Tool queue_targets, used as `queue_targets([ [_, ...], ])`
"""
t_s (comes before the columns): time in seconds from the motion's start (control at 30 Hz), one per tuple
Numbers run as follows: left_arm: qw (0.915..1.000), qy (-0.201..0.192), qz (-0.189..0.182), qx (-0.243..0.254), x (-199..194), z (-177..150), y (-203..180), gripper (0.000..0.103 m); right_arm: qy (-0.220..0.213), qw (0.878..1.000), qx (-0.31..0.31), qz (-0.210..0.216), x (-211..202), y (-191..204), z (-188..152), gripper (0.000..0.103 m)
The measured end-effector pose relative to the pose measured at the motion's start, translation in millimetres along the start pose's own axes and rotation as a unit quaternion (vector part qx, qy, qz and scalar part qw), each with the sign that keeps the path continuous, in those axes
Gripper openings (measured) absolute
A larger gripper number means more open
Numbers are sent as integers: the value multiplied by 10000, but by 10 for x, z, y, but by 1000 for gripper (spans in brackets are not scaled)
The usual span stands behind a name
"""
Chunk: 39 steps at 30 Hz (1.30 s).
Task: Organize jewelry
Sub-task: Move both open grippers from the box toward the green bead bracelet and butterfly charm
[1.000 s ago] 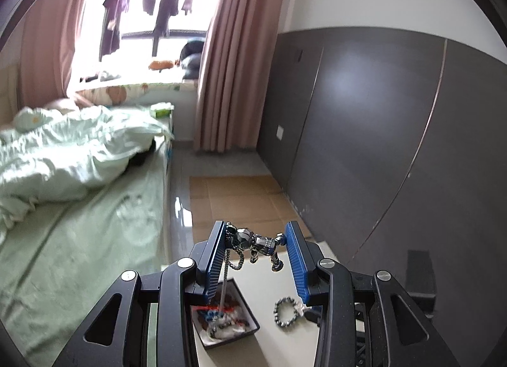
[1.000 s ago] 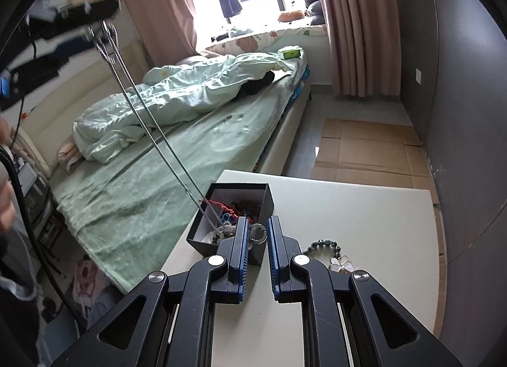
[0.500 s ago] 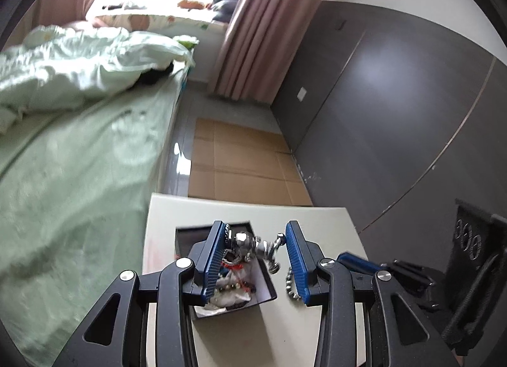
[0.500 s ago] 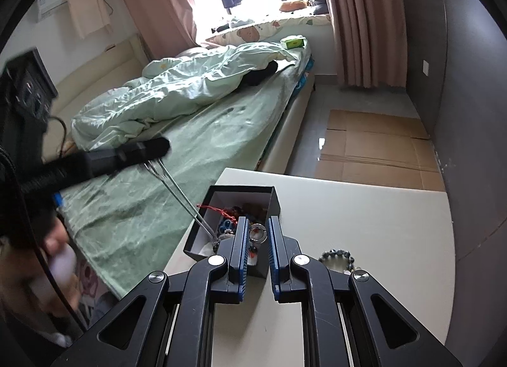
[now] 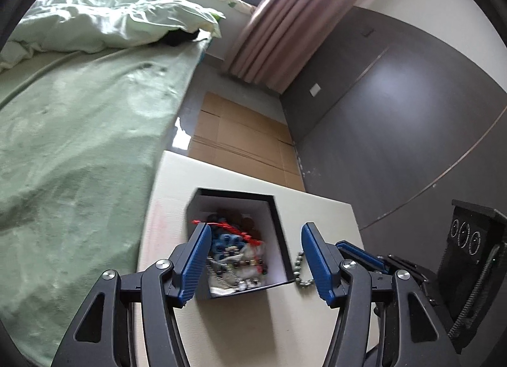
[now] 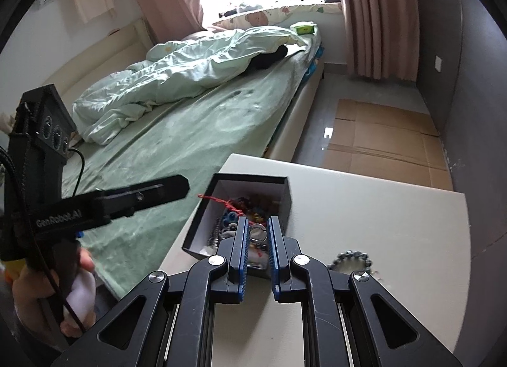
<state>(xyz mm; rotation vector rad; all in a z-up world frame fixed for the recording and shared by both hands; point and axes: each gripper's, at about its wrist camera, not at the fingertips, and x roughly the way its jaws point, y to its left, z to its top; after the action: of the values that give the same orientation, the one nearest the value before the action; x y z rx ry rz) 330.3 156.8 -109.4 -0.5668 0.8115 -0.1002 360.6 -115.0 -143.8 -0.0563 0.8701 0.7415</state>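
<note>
A black box with white inside [image 5: 279,224] stands on the white table [image 5: 253,329]; it holds a heap of jewelry [image 5: 236,251] with a red string and blue beads. My left gripper [image 5: 253,234] is open and empty just above the box. My right gripper [image 6: 257,224] is shut on a silver ring [image 6: 257,234] over the box's near edge [image 6: 193,248]. A dark bead bracelet [image 5: 299,272] lies on the table right of the box; it also shows in the right wrist view [image 6: 350,259].
A bed with green sheet [image 6: 190,132] runs along the table's left side. Cardboard sheets [image 6: 383,139] lie on the floor beyond the table. A dark wall panel [image 5: 396,132] stands to the right. The left gripper's body [image 6: 104,202] reaches in from the left.
My left gripper came down over the box and opened; the metal chain it held has dropped into the box. My right gripper stays shut on the ring.
</note>
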Motion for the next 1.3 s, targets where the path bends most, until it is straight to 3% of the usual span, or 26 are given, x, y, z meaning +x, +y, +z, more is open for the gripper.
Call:
queue_targets([
  [0.23,9996,-102,225,-149,-169,-15,230,61,235,9993,133,254,187,148,-6,15],
  [0.33,9995,-123,260,-151,-210,-25,246,61,386,9981,374,293,246,101,24,51],
  [0.37,9995,-131,265,-134,-223,-23,246,61,309,9982,451,251,208,61,30,53],
  [0.87,9995,53,37,316,-53,-119,-206,62,108,9943,1046,-161,-277,-567,-162,53],
  [1.3,9970,332,91,699,223,-351,-574,62,424,9920,1149,-315,-170,-964,-448,53],
])
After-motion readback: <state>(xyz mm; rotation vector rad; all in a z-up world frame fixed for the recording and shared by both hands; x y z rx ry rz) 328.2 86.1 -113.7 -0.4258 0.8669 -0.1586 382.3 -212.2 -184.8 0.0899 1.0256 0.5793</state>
